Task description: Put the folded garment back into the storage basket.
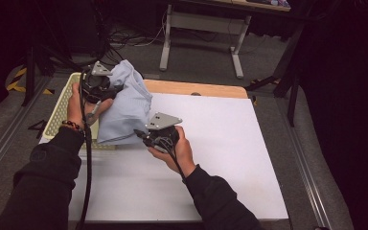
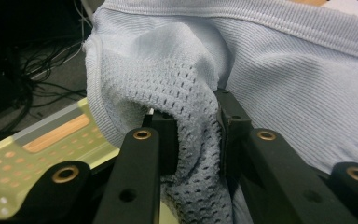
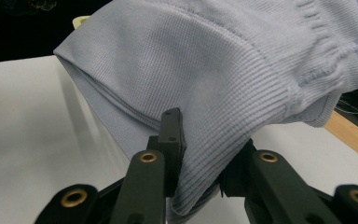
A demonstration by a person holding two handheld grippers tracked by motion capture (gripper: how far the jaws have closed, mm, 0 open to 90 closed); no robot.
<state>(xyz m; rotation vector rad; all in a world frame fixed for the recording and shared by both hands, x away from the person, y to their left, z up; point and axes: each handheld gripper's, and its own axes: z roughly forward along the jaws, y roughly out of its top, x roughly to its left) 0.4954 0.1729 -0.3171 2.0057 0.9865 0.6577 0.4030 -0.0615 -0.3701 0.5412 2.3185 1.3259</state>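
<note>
At the left edge of the table (image 1: 220, 158) sits a pale yellow perforated basket (image 1: 60, 112), partly hidden by the person's left hand (image 1: 79, 108) and the cloth held over it. The left gripper (image 1: 112, 88) is raised above the basket's inner side, its grey three-cornered plate on top and its cable trailing down along the dark sleeve. In the left gripper view the jaws are clenched on a bunched fold of the light blue garment (image 2: 279, 79): open-mesh fabric is pinched between the two black pads, spilling above and below them, with a ribbed hem curving over to the left and the basket (image 2: 37, 149) showing low at the left.

The garment (image 1: 124, 103) hangs between the two grippers as a loose bundle, its upper part at the left gripper and its lower edge reaching down toward the white table surface just beside the basket.

To the right, the right gripper (image 1: 141, 135) is held in the right hand (image 1: 177, 148) just over the white surface, pointing left into the cloth's lower edge. In the right gripper view its jaws are closed on the ribbed blue fabric (image 3: 205, 74), a folded edge gripped between them while the rest drapes above the table (image 3: 23, 140), whose wooden border shows at far right.
</note>
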